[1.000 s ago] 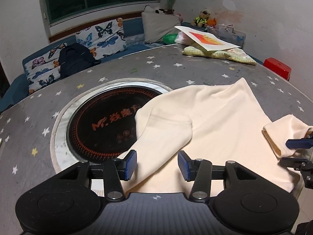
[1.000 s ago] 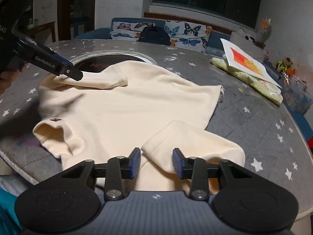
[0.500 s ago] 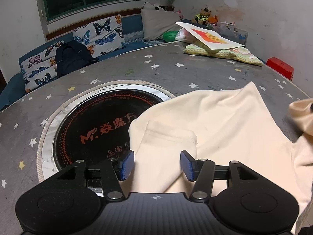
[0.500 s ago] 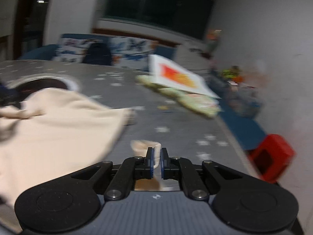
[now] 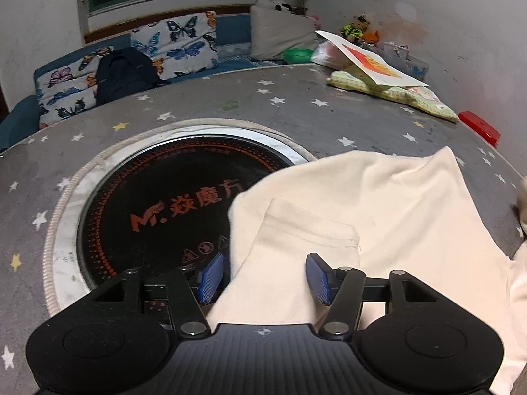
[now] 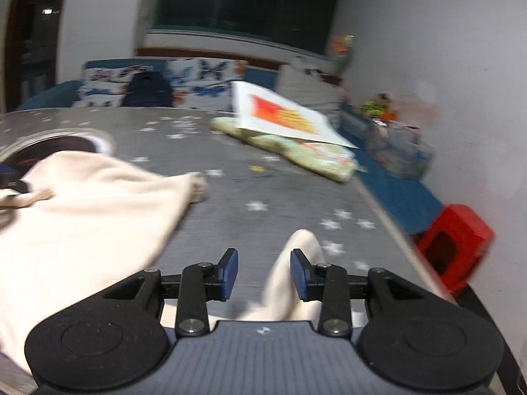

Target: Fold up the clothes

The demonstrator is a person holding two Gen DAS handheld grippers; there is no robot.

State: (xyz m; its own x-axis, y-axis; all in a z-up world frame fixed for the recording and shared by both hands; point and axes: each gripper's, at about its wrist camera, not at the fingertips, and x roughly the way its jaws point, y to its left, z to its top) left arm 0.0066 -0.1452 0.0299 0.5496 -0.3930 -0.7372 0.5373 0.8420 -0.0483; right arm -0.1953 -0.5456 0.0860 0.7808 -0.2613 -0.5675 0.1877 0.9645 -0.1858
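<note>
A cream sweatshirt (image 5: 388, 204) lies on the round grey star-patterned table (image 5: 296, 112). Its left sleeve (image 5: 296, 240) is folded over the body and runs between the fingers of my left gripper (image 5: 263, 278), which is open around it. In the right wrist view the sweatshirt body (image 6: 85, 204) lies at the left. My right gripper (image 6: 263, 275) is open, and the right sleeve's cuff (image 6: 296, 263) lies loose between its fingers on the table near the right edge.
A black induction hob (image 5: 171, 207) is set into the table's middle, partly under the sweatshirt. A paper sheet on a green cloth bundle (image 5: 392, 82) lies at the far right. A red box (image 6: 457, 247) stands beyond the table's right edge. A sofa with butterfly cushions (image 5: 178, 42) is behind.
My right gripper, shut on the sleeve cuff half a second ago, has opened and let it go out to the right. My left gripper stays open and has moved closer over the left sleeve.
</note>
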